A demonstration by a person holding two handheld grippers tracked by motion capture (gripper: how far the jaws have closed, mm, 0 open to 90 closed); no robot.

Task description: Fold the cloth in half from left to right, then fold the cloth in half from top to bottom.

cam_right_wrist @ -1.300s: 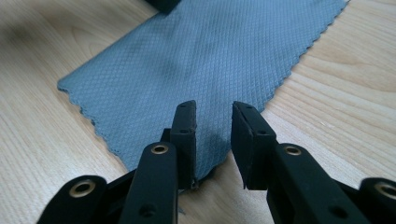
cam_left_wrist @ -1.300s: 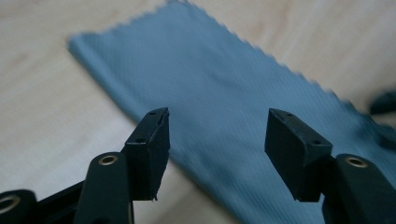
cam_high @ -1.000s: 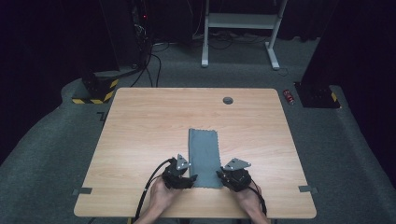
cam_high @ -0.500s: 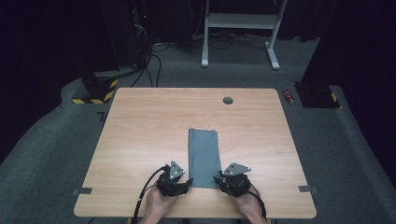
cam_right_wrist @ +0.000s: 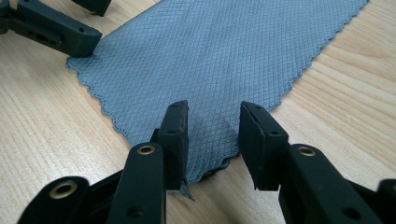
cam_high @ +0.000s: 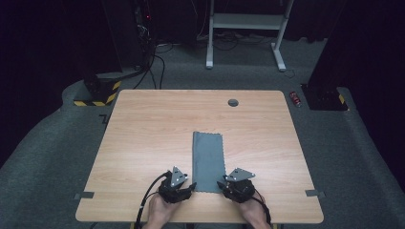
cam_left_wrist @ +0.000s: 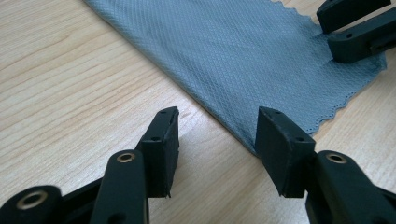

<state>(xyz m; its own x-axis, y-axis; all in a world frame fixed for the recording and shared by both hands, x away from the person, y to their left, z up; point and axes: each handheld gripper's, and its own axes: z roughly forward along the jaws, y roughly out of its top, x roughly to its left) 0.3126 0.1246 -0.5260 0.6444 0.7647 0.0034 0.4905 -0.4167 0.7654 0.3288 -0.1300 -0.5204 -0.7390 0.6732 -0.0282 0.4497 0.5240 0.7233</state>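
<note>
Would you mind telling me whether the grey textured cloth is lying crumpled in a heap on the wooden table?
No, the grey textured cloth lies spread flat as a long strip on the light wooden table.

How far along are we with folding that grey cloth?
Done: the grey cloth lies flat as a narrow strip on the table, apparently already folded lengthwise. In hand: the left gripper and right gripper sit at its two near corners, jaws apart; the left's have just been closing, the right's opening, with the corner between them but not pinched. Left: probably gripping both corners and folding forward.
</note>
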